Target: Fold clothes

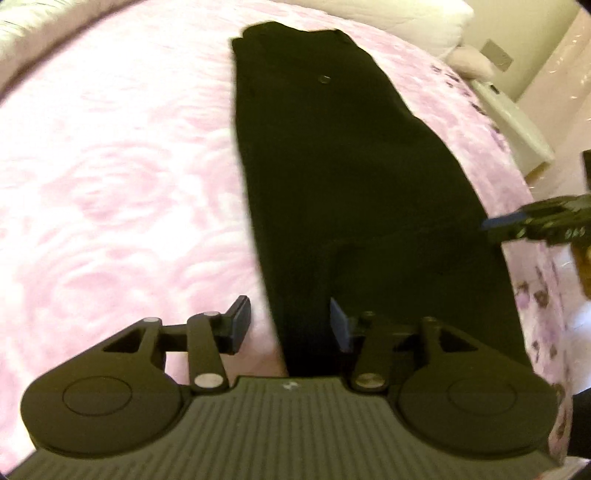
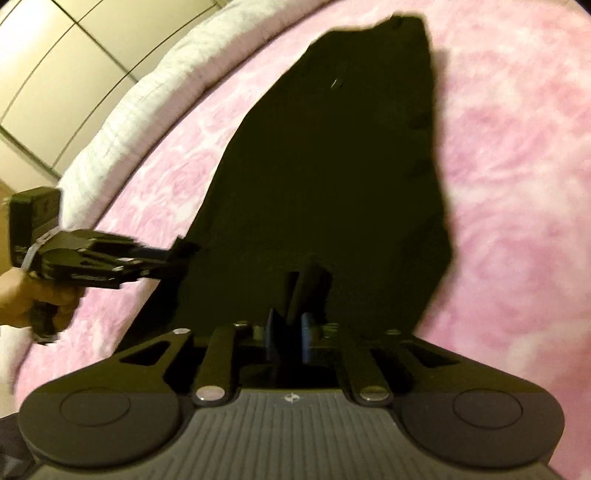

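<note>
A pair of black trousers lies lengthwise on the pink floral bedspread, waist end far, with a small button showing. My left gripper is open and straddles the trousers' near left edge. My right gripper is shut on a pinch of the black trousers at their near end. The right gripper also shows in the left wrist view at the trousers' right edge. The left gripper shows in the right wrist view at the trousers' left edge.
A white quilt lines the bed's edge, with cream cupboard doors beyond it. White pillows and a white bedside unit stand at the far right. The bedspread's side hangs down at the right.
</note>
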Action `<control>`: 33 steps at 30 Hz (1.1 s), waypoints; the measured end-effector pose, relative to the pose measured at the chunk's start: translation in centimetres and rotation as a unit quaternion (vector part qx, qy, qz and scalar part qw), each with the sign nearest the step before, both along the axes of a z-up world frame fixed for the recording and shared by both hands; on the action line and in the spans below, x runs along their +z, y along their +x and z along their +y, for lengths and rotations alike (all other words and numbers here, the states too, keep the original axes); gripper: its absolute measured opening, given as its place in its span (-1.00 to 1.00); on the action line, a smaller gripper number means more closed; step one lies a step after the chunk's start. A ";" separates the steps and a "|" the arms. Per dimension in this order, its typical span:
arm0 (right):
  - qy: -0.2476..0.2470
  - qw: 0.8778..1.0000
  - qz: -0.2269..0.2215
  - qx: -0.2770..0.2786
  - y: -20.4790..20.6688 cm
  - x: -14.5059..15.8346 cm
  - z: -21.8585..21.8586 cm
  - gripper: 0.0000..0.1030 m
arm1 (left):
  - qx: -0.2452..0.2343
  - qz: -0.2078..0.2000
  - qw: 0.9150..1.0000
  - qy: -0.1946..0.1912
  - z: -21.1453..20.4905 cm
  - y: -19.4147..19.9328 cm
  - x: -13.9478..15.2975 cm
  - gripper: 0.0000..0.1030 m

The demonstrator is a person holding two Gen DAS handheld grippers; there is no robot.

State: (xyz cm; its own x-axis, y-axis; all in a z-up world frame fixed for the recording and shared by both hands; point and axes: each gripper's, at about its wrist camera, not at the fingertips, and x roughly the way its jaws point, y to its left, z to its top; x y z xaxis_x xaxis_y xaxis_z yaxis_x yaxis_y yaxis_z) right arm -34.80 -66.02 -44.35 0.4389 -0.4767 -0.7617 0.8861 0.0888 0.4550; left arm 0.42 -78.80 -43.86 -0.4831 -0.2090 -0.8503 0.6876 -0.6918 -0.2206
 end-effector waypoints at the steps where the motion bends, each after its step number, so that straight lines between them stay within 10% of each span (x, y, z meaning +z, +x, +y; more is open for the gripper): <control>1: -0.005 1.000 0.015 -0.012 -0.3 0.7 0.6 -0.42 | -0.001 -0.014 1.000 -0.014 0.7 0.5 0.6 -0.29; 5: -0.038 0.996 0.073 0.016 1.0 3.9 4.0 -0.32 | -0.046 -0.052 0.995 -0.076 5.8 2.5 4.1 -0.26; 10: -0.103 0.968 0.124 0.192 8.1 7.3 11.8 0.00 | -0.161 -0.087 0.970 -0.159 17.3 4.9 7.0 0.02; 17: -0.218 0.851 0.242 0.411 18.8 4.6 26.0 0.22 | -0.354 -0.141 0.893 -0.238 32.5 6.0 2.2 0.20; 23: -0.281 0.752 0.396 0.445 22.0 -2.2 28.9 0.12 | -0.374 -0.207 0.831 -0.357 33.0 6.1 -3.6 0.22; 26: -0.297 0.728 0.423 0.450 22.0 -3.3 28.2 0.13 | -0.380 -0.209 0.824 -0.365 31.6 5.8 -4.0 0.16; 30: -0.315 0.710 0.422 0.468 21.3 -3.7 28.0 -0.06 | -0.403 -0.207 0.817 -0.355 30.6 5.5 -4.1 -0.43; 33: -0.292 0.734 0.404 0.461 21.1 -2.8 27.9 -0.46 | -0.394 -0.206 0.826 -0.345 30.5 5.4 -3.1 -0.64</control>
State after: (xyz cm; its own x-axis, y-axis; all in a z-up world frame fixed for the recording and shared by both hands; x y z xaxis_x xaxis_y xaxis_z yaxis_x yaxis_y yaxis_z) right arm -13.71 -38.14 -47.16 0.2966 -0.6095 -0.7352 0.2856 0.7912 -0.5408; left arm 5.84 -48.27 -46.95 -0.3992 -0.4713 -0.7865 -0.1186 -0.8240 0.5540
